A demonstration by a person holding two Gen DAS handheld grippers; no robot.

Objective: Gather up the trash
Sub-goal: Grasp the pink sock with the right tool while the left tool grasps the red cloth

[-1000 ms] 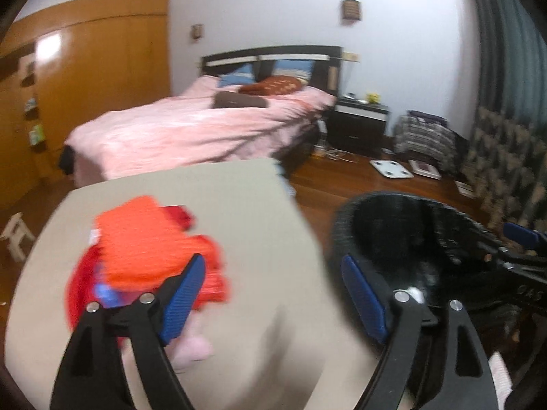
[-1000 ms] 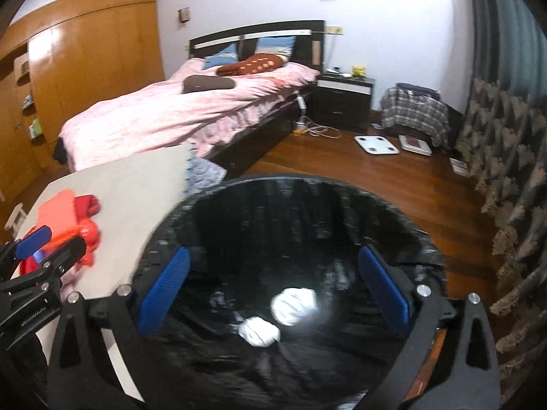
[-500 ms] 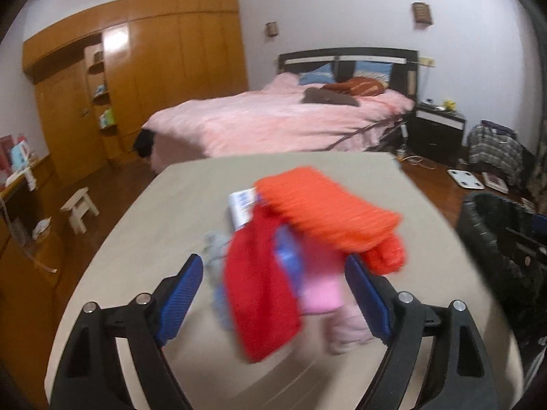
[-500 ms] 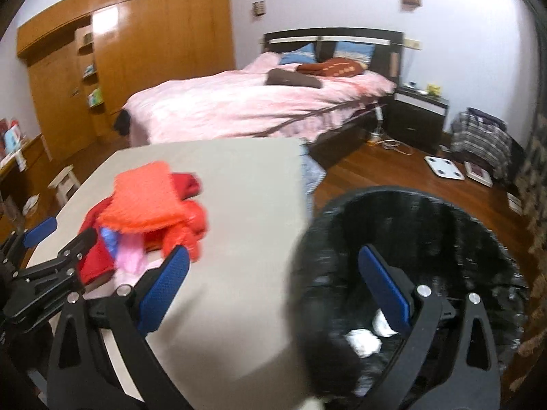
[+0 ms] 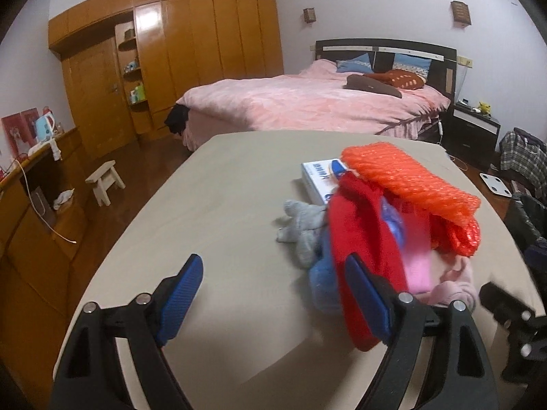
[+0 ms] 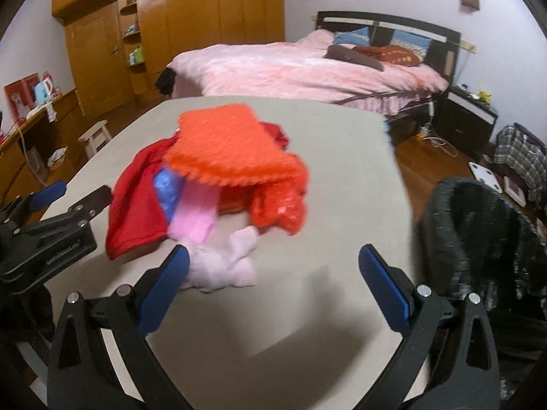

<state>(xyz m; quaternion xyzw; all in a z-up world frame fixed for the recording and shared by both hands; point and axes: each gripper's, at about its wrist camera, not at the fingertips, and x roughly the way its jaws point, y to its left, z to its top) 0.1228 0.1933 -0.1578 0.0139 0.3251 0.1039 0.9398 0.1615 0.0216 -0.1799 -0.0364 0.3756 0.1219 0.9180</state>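
Right wrist view: both my grippers, left gripper [image 5: 273, 294] and right gripper [image 6: 273, 283], spread, empty. Orange foam net [image 6: 225, 143] looks light, squashy; I pinch overhanging edge.

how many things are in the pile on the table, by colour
orange foam mesh sheet: 1
red cloth and red plastic bag: 2
pink items, strip and sock: 2
blue plastic: 1
grey sock: 1
white box: 1
total: 8
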